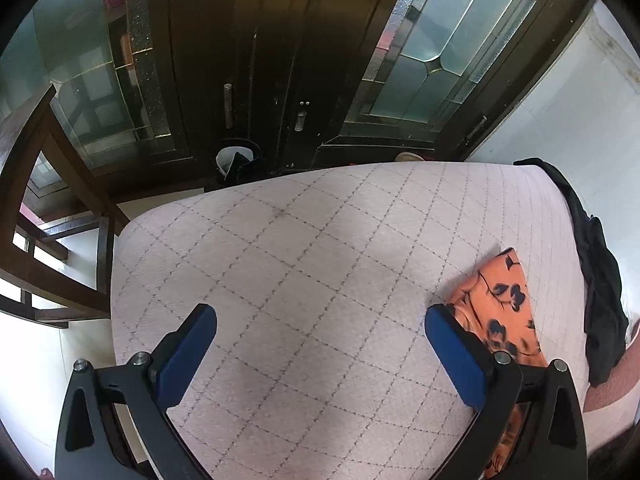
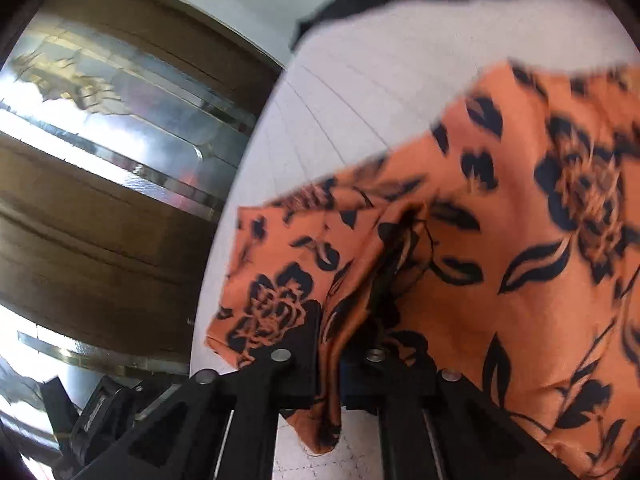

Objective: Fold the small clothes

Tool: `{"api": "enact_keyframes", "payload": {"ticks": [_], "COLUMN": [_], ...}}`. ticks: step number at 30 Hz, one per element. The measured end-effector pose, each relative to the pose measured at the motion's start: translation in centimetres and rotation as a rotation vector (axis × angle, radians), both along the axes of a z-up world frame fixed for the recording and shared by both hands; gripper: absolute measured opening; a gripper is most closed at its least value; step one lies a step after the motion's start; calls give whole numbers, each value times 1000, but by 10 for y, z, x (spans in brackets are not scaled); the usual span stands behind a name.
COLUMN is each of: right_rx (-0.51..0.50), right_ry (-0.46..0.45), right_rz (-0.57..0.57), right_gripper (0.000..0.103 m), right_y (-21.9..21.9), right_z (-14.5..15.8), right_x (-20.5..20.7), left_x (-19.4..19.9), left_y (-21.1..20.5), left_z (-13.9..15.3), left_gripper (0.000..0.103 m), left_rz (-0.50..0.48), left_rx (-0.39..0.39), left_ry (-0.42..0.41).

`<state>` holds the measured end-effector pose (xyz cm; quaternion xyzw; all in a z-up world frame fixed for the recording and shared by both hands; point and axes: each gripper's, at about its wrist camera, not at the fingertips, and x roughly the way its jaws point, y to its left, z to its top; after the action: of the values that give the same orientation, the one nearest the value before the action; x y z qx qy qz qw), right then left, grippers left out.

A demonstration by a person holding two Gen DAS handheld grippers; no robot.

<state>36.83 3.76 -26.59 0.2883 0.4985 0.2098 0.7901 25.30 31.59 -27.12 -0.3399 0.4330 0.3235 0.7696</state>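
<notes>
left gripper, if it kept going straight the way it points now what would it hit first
Probably the quilted pink bed cover. The left gripper is open and angled down at bare cover between its fingers. The orange floral cloth lies off beside its right finger, seemingly outside that line, though depth is unclear.

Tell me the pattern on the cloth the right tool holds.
Orange cloth with dark navy flowers and leaves; clearest in the right wrist view.

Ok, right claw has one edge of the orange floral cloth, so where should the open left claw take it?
Judging from the left wrist view, take the orange black-flowered cloth at its free far corner, approaching from the bare quilted surface on its left; that corner lies flat and unobstructed.
</notes>
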Motion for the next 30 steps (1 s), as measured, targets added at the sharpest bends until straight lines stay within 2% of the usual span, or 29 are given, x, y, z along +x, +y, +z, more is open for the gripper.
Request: {"api": "enact_keyframes", "payload": {"ticks": [5, 11, 13, 17, 21, 26, 28, 30], "right_rx": [-58, -150, -218, -316, -404, -399, -373, -406], "right_ry": [-210, -362, -388, -343, -264, -174, -123, -96], "right_rz": [-73, -276, -360, -521, -634, -744, -742, -754], "right_gripper": [7, 6, 6, 6, 6, 6, 6, 6], "right_y": [-42, -151, -192, -278, -345, -411, -424, -432], "right_z": [51, 108, 115, 107, 82, 47, 29, 18], "right_x": [-23, -60, -73, -94, -122, -163, -168, -167], "left_x": [7, 28, 34, 46, 52, 48, 48, 48], "left_y": [-15, -64, -85, -141, -202, -251, -264, -276], "left_z": [0, 0, 0, 1, 3, 2, -1, -2], "left_gripper": [103, 103, 103, 103, 103, 103, 103, 103], "left_rz": [-32, -178, -231, -370, -557, -707, -749, -782], "left_rx": [19, 80, 106, 169, 260, 322, 345, 381], "left_ry": [7, 45, 54, 64, 49, 7, 4, 6]}}
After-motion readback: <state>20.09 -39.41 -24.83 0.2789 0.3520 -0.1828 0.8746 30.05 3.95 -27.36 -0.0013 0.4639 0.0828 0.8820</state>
